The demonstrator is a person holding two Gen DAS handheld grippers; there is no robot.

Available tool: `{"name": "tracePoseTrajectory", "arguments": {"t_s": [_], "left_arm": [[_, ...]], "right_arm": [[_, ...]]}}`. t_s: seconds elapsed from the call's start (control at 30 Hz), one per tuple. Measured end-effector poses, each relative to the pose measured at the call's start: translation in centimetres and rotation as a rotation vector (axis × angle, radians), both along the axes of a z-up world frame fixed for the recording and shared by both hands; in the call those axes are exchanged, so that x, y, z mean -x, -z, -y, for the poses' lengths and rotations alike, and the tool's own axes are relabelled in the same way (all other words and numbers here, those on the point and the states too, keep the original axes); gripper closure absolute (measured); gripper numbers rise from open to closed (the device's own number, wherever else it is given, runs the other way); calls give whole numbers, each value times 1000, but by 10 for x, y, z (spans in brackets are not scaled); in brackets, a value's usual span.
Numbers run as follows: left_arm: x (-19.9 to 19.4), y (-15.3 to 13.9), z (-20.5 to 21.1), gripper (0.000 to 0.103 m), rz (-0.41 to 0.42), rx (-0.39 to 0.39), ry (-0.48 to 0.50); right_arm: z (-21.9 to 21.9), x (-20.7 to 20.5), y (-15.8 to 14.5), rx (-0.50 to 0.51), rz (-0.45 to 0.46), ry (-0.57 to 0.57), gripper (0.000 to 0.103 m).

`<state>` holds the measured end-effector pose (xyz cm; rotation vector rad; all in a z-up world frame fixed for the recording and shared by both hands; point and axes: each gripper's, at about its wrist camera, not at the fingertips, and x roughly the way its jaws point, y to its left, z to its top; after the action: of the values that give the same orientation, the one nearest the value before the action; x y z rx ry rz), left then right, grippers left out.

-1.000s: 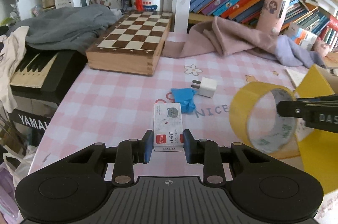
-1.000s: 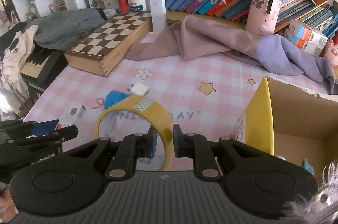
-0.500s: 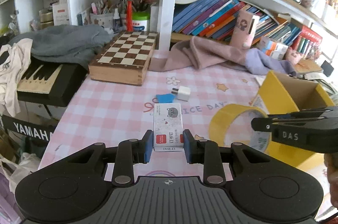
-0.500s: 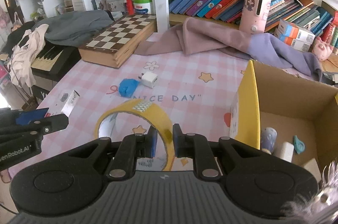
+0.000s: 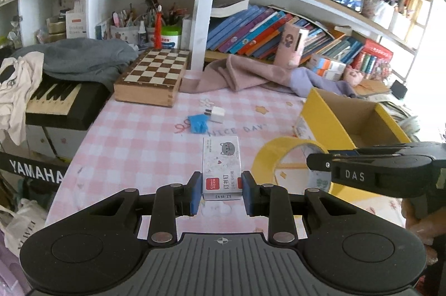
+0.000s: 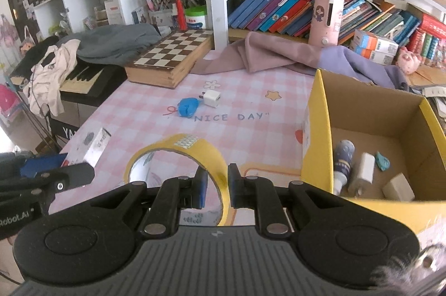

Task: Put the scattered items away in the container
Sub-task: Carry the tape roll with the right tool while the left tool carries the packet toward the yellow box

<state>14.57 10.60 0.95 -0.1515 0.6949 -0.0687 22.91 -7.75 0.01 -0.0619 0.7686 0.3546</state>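
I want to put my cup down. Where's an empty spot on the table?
Bare cloth lies between the chessboard, blue lump and the table's left edge, and between the plug and box. The back by the draped cloth is crowded.

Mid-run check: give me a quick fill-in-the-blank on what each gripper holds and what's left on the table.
1. The left gripper is shut on a small ____.
2. The right gripper pinches the wall of a roll of ____ tape.
3. The white charger plug lies beside a crumpled ____ item.
4. The cardboard box has ____ outer walls.

Missing words: box; yellow; blue; yellow
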Motion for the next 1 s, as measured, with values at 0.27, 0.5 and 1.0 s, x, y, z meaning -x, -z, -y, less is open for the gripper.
{"name": "tracePoseTrajectory", "arguments": {"t_s": [0.27,0.5,1.0], "left_arm": [[62,-6,4,75,2,29,16],[114,-1,13,75,-16,55,53],[150,-2,41,75,-22,88,165]], "right_arm": [[5,69,0,-7,-4,3,88],[17,136,11,-1,-35,36,88],[62,212,15,38,-48,177,88]]}}
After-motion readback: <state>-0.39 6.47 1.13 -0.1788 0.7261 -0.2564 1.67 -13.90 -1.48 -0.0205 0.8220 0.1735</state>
